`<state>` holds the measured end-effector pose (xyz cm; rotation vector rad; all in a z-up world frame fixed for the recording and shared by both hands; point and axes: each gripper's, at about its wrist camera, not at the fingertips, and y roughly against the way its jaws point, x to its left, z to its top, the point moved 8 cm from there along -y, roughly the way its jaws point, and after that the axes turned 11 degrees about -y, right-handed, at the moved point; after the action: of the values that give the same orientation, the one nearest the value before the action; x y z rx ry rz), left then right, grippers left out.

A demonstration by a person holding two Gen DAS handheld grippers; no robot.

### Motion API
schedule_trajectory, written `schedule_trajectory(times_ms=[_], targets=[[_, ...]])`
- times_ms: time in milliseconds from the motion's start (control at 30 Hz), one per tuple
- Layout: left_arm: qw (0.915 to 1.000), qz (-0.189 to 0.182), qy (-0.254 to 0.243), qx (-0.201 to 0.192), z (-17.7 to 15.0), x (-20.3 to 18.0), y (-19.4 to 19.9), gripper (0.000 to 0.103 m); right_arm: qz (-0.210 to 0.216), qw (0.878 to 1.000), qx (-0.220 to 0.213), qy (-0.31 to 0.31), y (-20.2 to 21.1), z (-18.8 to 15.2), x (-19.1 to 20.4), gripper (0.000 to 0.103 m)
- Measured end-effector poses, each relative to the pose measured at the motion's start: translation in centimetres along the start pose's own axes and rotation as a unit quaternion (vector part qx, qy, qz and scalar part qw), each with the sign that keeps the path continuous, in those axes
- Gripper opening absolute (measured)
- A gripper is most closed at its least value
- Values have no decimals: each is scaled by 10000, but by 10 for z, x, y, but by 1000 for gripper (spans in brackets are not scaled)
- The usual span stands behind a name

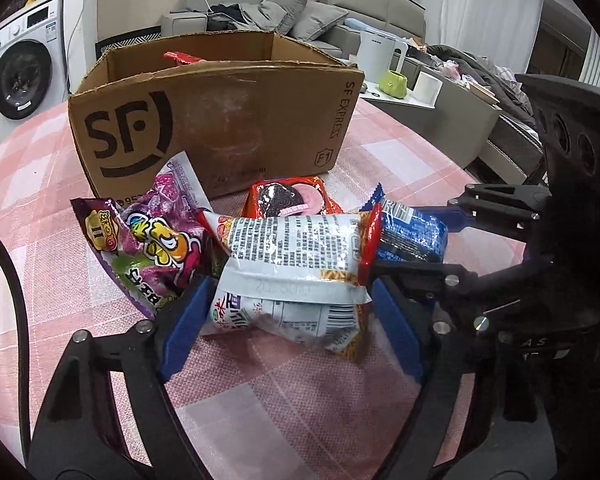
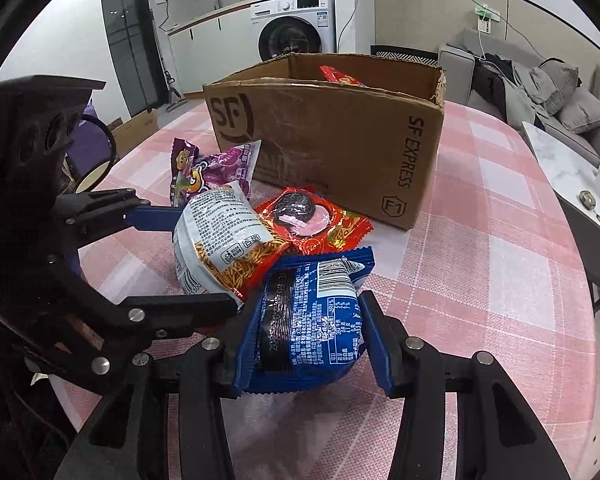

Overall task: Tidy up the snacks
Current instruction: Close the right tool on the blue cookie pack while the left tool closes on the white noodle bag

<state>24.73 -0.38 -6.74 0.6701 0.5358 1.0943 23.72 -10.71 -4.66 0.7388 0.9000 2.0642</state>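
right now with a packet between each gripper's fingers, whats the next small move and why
Probably close the right gripper on the blue packet and lift: its fingers already flank it, and the open cardboard box stands just behind the pile.

A cardboard box [image 1: 220, 120] stands on the table [image 1: 40, 168], one packet [image 1: 179, 57] apparently inside it. Before the box lie four snack packets: the cookie packet [image 2: 310, 216] nearest, the noodle packet [image 1: 292, 264] overlapping its neighbours.
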Motion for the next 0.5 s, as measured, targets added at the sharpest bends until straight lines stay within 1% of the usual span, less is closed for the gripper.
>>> schedule_trajectory(times_ms=[133, 200, 267, 500], targets=[[10000, -16, 37, -7, -2, 1, -2, 67, 33, 10000, -16, 1, 3, 0, 2, 48], [10000, -6, 9, -31, -1, 0, -4, 59, 40, 10000, -17, 18, 4, 0, 3, 48], [9999, -77, 34, -69, -2, 1, -2, 56, 85, 10000, -16, 27, 4, 0, 4, 48], [9999, -70, -6, -152, -3, 0, 5, 53, 18, 10000, -20, -23, 4, 1, -1, 48]])
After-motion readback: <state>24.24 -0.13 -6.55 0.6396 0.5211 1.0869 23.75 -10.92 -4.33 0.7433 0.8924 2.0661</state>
